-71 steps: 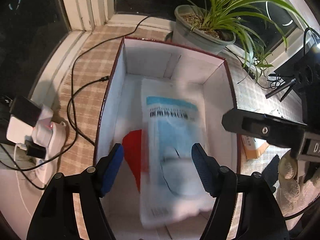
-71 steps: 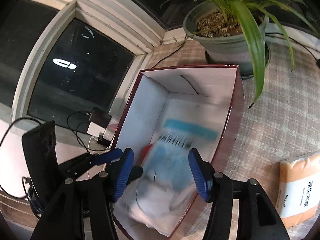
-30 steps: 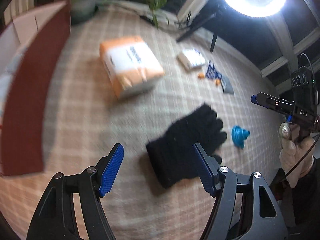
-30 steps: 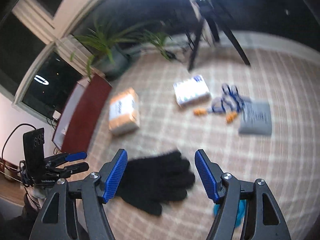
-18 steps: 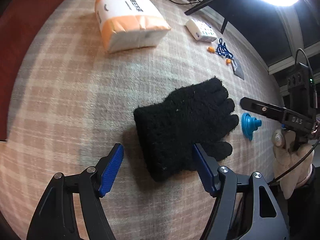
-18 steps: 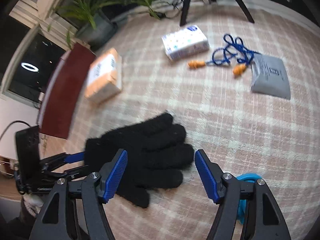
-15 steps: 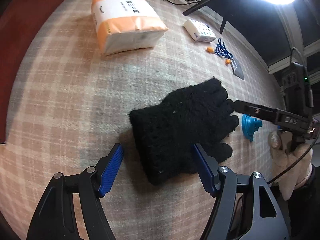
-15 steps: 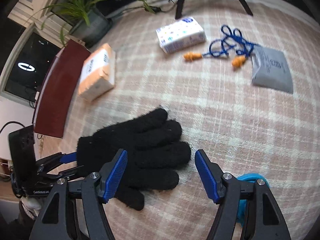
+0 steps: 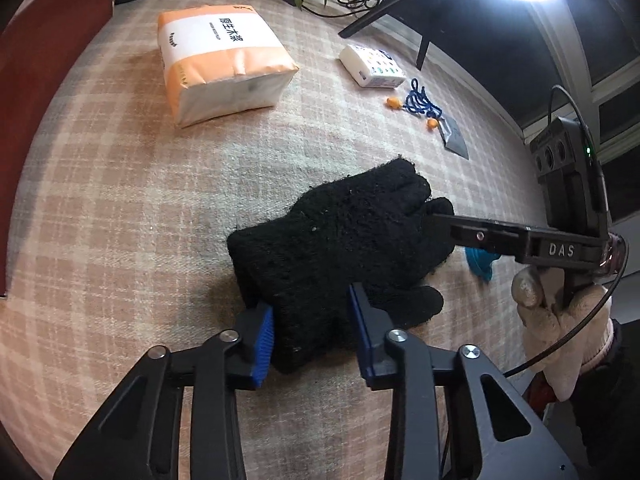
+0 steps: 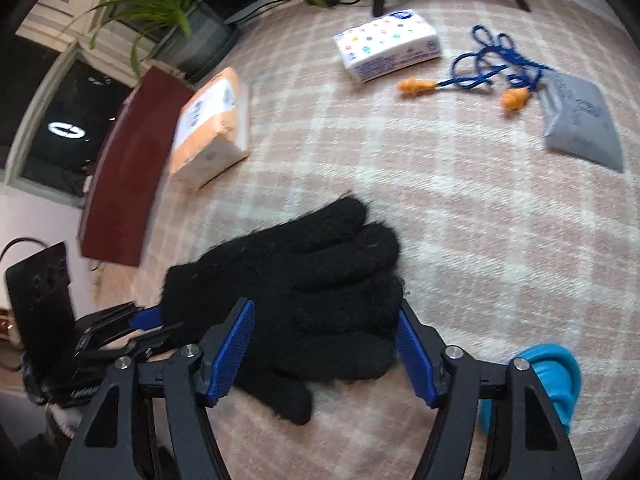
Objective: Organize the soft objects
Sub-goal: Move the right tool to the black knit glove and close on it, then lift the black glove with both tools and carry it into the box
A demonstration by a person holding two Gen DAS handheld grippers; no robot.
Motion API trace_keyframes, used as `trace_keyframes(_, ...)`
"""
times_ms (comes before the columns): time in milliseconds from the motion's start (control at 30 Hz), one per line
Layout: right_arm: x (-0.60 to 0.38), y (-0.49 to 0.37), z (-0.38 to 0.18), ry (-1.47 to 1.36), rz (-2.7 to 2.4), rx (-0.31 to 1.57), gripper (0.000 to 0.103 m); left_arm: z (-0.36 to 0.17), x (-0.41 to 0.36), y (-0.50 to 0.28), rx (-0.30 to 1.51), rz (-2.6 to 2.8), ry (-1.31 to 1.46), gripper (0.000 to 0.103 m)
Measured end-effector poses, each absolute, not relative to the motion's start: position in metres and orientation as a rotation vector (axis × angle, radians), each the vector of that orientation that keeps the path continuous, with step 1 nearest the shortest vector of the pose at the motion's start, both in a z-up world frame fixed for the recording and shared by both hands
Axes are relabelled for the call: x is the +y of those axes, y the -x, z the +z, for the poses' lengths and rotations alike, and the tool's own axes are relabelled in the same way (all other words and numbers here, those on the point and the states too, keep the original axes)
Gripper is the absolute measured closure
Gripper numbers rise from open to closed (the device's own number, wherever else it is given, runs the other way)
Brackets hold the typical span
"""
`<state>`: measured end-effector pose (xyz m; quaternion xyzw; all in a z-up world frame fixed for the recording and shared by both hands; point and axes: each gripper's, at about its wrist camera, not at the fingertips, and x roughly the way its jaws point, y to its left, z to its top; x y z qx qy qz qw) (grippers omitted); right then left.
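A black knit glove [image 9: 340,240] lies flat on the plaid tablecloth [image 9: 120,200]. My left gripper [image 9: 312,332] has its blue pads pressed against both sides of the glove's cuff. My right gripper [image 10: 324,348] is open, its jaws straddling the glove's finger end [image 10: 328,280] without squeezing it. In the left wrist view the right gripper [image 9: 444,220] reaches in from the right onto the glove's fingers. In the right wrist view the left gripper [image 10: 148,324] sits at the cuff on the left.
An orange tissue pack [image 9: 224,64] [image 10: 212,120], a small white tissue packet [image 9: 372,66] [image 10: 388,44], corded orange earplugs [image 10: 492,76], a grey pouch [image 10: 580,124] and a blue silicone funnel [image 10: 552,380] lie around. The dark red box [image 10: 124,168] stands at the left. A potted plant [image 10: 188,28] is behind it.
Both grippers left the box and swung over to the glove. The left gripper has closed from wide open onto the glove's cuff. The right gripper has come down around the glove's fingers.
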<state>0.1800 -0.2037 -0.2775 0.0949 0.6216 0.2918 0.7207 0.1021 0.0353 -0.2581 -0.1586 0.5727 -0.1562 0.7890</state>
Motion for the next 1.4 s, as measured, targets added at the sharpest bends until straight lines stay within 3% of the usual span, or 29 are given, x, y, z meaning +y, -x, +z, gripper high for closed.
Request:
trace_keyframes(267,-0.198,-0.176,-0.281,-0.214,0.667,1.364,0.043,-0.266,0.026,-0.112,1.235,-0.356,0.329,0.073)
trace_keyframes(400,-0.196,-0.174,-0.282,-0.22,0.699,1.381,0.062,-0.263,0.022,-0.113,1.232,-0.38,0.325,0.073)
trace_keyframes(567,-0.188,-0.171,-0.284,-0.172,0.673,1.364,0.067,-0.262,0.015,-0.115,1.236,-0.382,0.318,0.088)
trace_keyframes(600,-0.186,-0.17,-0.282,-0.144,0.66,1.355,0.076,-0.262,0.015,-0.115,1.237,-0.384,0.319,0.089)
trace_keyframes(633,-0.186,-0.17,-0.281,-0.124,0.65,1.35,0.093,-0.262,0.016,-0.115,1.237,-0.387,0.325,0.091)
trace_keyframes(667,-0.186,-0.17,-0.281,-0.112,0.645,1.352,0.096,-0.261,0.018,-0.115,1.236,-0.39,0.338,0.092)
trace_keyframes(1000,-0.199,-0.17,-0.263,-0.139,0.607,1.284,0.097,-0.248,0.031,-0.107,1.203,-0.389,0.382,0.096)
trace_keyframes(1400,-0.171,-0.168,-0.201,-0.102,0.67,1.146,0.097,-0.208,0.059,-0.099,1.103,-0.372,0.418,0.096)
